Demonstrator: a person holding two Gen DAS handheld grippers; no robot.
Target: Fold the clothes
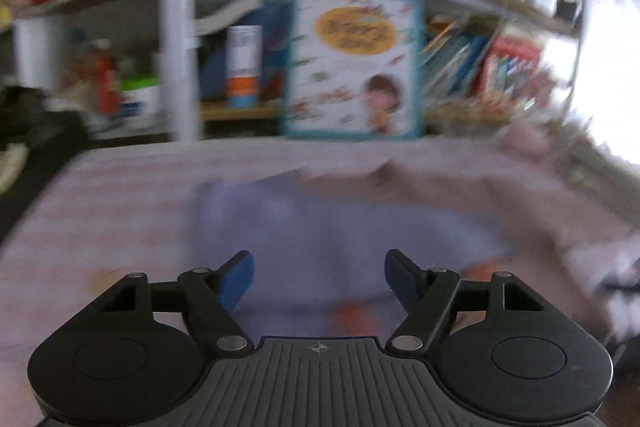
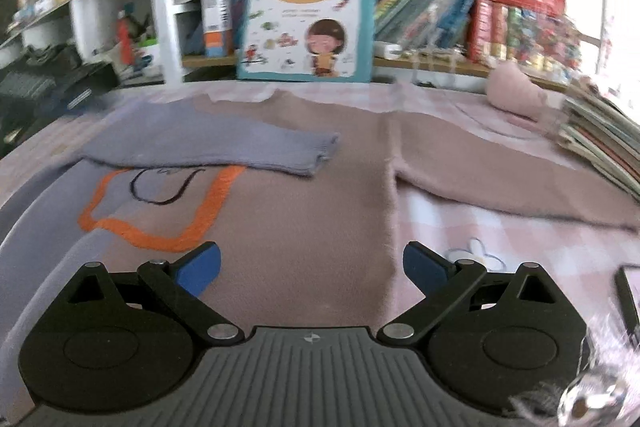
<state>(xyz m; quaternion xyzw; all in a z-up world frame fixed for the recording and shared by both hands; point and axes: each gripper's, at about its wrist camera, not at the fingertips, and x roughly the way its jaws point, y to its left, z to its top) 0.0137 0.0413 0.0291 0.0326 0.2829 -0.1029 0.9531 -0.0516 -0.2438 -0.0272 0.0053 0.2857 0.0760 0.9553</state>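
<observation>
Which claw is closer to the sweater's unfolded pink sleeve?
Right. The right claw hangs open over the sweater body beside the pink sleeve; the left claw is open over the folded purple side.

book cover (image 2: 308, 15) | title characters blurred | no text legible

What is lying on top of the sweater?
A folded purple sleeve lies across the sweater, covering the top of its orange design. What is under the sweater stays hidden.
</observation>
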